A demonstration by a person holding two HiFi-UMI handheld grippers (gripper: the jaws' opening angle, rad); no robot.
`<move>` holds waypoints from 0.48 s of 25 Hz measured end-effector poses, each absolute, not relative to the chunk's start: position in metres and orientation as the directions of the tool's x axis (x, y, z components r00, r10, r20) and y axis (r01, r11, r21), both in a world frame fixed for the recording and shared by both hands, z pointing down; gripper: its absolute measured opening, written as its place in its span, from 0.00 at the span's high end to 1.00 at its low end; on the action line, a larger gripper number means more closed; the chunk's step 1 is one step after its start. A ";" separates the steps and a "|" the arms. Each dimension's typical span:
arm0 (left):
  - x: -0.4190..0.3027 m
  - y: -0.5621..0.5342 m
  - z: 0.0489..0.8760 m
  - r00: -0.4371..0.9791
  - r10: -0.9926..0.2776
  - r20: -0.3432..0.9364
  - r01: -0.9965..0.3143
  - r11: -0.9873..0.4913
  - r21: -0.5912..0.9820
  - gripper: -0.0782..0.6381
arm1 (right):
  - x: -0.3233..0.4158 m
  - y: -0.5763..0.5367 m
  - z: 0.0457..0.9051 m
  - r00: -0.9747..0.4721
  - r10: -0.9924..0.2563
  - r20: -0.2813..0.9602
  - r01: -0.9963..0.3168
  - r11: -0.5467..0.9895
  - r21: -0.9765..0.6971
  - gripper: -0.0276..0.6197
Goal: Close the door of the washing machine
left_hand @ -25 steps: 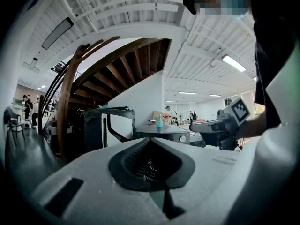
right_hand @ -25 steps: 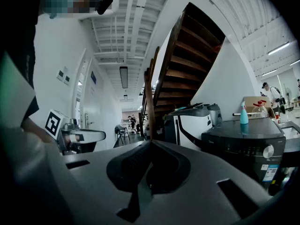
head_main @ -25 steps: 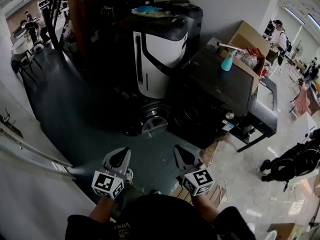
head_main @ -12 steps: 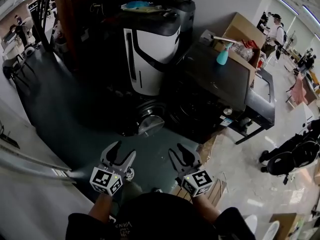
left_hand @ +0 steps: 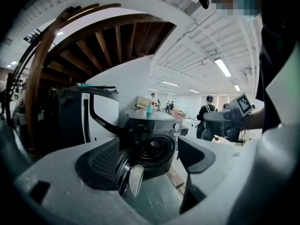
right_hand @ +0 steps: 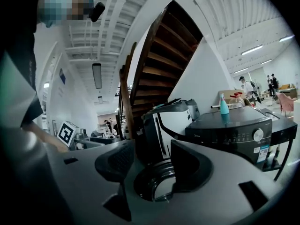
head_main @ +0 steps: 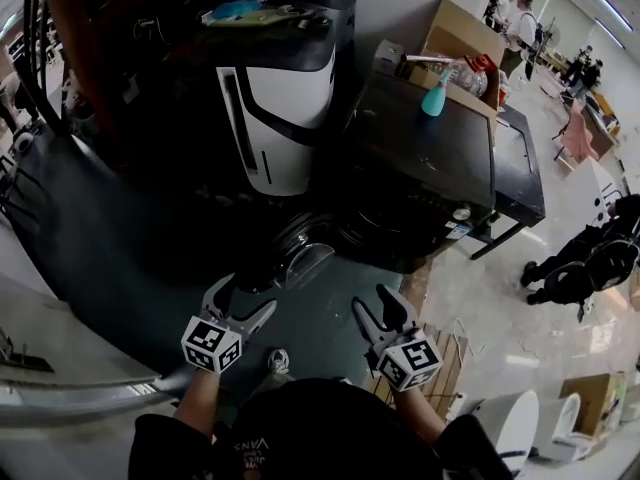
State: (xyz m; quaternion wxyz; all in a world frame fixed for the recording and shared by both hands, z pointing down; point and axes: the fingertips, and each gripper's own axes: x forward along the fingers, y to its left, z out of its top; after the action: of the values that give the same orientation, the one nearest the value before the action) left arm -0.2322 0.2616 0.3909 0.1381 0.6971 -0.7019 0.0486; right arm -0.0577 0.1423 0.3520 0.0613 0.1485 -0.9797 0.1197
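The dark front-loading washing machine (head_main: pixel 425 173) stands on the floor ahead, its round glass door (head_main: pixel 303 255) swung open to the left. My left gripper (head_main: pixel 243 296) hangs just short of the door. Its jaws have just been opening and stand open with nothing between them. In the left gripper view, the door (left_hand: pixel 131 176) and drum opening (left_hand: pixel 153 150) show between the jaws. My right gripper (head_main: pixel 376 303) is level with it to the right. It too has just been opening and holds nothing. The right gripper view has the door (right_hand: pixel 158 185) below its jaws.
A tall white-and-black appliance (head_main: pixel 275 118) stands left of the machine under a wooden staircase (right_hand: pixel 157 64). A teal spray bottle (head_main: pixel 433 96) and a cardboard box (head_main: pixel 462 40) sit on or behind the machine. A wooden pallet (head_main: pixel 445 353) lies at right; a person in black (head_main: pixel 588 258) bends nearby.
Both grippers went from shut to open. Both hands moved forward toward the washing machine, the left one further, and the machine now sits closer in the head view.
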 end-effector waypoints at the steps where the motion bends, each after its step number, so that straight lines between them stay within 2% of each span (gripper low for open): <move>1: -0.245 0.260 0.394 0.034 -0.964 0.264 -0.992 -0.001 0.123 0.35 | -0.066 0.143 0.350 -0.944 -0.299 0.141 -0.324 0.919 -0.223 0.62; 5: -0.288 0.251 0.417 0.118 -0.946 0.303 -0.990 -0.087 0.111 0.35 | -0.088 0.149 0.346 -0.911 -0.398 0.110 -0.413 0.874 -0.255 0.63; 12: -0.333 0.226 0.495 0.248 -0.864 0.438 -0.968 -0.200 0.154 0.35 | -0.090 0.164 0.364 -0.809 -0.563 0.167 -0.588 0.769 -0.250 0.63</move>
State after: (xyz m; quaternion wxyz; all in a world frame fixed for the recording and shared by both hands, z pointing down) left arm -0.3328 0.2264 0.4950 0.2014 0.7638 -0.5996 0.1285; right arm -0.0902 0.1635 0.3644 0.0413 0.3062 -0.9397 0.1467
